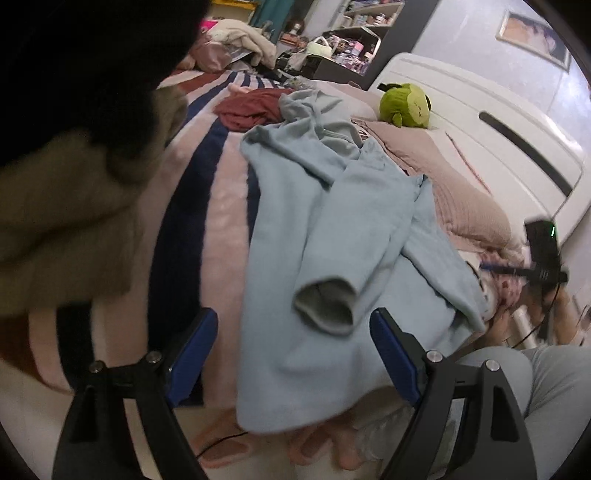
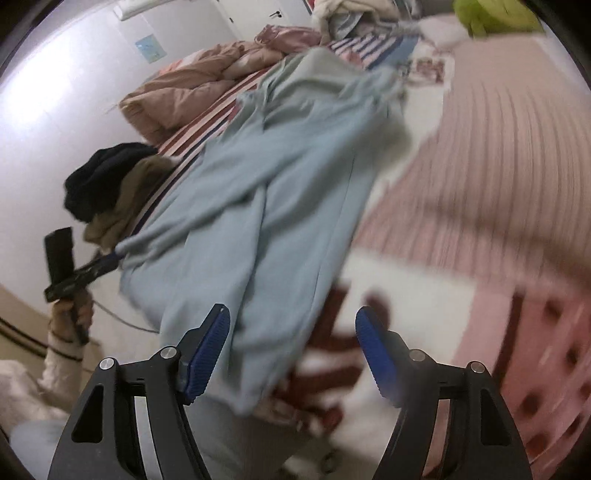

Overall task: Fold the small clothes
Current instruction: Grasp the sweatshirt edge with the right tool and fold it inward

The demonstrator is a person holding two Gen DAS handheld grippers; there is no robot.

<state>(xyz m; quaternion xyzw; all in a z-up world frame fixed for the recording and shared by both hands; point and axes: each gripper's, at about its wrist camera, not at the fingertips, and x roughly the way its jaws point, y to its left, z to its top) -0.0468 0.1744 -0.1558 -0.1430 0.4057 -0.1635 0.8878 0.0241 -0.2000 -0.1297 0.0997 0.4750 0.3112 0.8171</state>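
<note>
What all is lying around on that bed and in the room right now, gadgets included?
Light blue fleece garment: one, pale blue, spread along the bed, one grey-lined cuff folded onto it.
Maroon cloth: one, dark red, crumpled beyond the blue garment.
Green plush toy: one, lime green, by the white headboard.
Pink ribbed pillow: one, dusty pink, beside the garment.
Striped bedspread: one, pink, navy and maroon, under everything.
Black and tan clothes pile: one, at the bed edge.
Cluttered shelves: far wall.
Left gripper: black, blue pads, open over the garment hem.
Right gripper: same, open, holding nothing.
</note>
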